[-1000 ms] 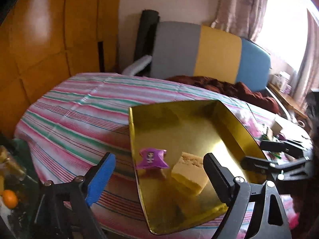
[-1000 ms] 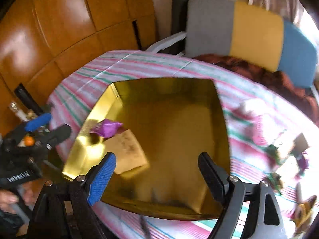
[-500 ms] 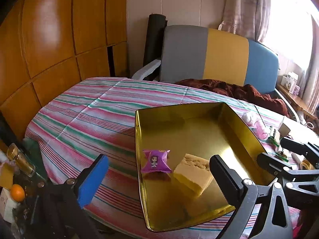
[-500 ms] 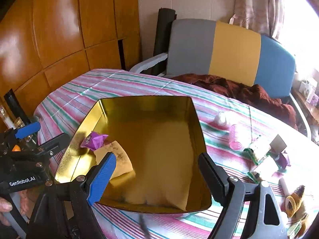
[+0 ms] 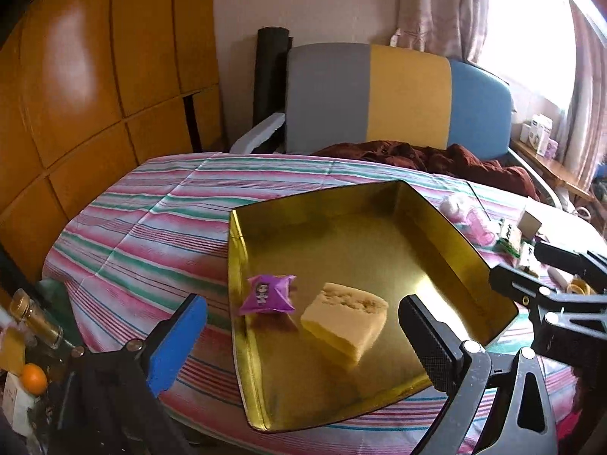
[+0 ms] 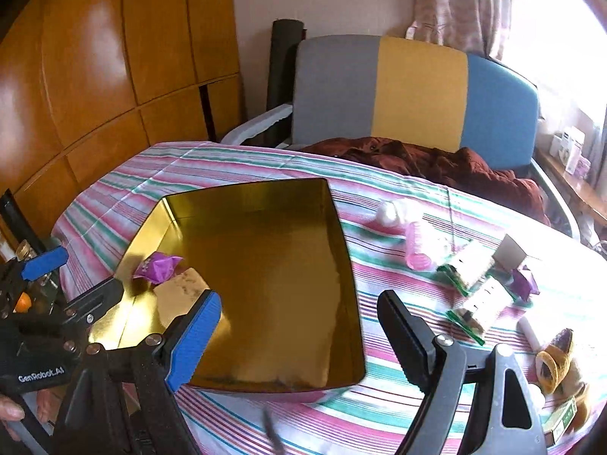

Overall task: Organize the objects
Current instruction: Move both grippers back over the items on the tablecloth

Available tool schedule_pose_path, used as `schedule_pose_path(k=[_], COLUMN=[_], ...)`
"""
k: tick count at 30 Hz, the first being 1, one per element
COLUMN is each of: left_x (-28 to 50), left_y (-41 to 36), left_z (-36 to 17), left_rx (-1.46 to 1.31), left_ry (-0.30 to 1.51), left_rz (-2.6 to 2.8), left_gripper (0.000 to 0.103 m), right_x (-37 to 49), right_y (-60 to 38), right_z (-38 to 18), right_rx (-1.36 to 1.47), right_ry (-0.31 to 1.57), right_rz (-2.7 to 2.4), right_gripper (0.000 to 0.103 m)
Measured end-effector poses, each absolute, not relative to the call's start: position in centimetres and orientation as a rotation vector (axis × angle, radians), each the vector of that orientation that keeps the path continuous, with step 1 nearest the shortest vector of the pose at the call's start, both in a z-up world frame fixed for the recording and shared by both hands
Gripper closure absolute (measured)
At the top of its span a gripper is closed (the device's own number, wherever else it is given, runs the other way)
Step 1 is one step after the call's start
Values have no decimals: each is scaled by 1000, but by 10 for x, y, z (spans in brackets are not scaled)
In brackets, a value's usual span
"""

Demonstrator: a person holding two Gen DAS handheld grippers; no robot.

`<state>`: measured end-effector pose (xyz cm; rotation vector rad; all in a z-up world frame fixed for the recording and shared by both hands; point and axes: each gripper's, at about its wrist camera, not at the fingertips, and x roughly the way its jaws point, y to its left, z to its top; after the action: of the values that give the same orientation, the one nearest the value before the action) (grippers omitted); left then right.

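Both grippers tilted down twd gold tray [image 5: 447,227], jaws wide, empty.

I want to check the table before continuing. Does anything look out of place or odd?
Nothing is spilled or damaged. Only the purple packet and yellow sponge lie in the gold tray; other small items lie scattered on the striped cloth.

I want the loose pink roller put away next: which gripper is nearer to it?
Right. The right gripper hangs over the gold tray's near right corner, beside the pink roller. The left gripper sits at the tray's far side, by the purple candy.
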<state>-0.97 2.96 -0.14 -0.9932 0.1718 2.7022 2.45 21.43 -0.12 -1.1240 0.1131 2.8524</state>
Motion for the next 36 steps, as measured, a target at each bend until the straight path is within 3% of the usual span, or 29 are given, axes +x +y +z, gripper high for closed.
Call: schedule_pose_path(k=[18, 36], left_x=[-1, 34], left_y=[92, 216], left_z=[-1, -8], left_rx=[-937, -852], left_ry=[281, 418], left_rz=[2508, 2070], left_gripper=[2, 4], right_x=[60, 203], right_y=[293, 505], right_z=[-7, 22], right_rx=[-1118, -1047], right_ry=[217, 526], right_rz=[2680, 2203], right_gripper=[17, 17])
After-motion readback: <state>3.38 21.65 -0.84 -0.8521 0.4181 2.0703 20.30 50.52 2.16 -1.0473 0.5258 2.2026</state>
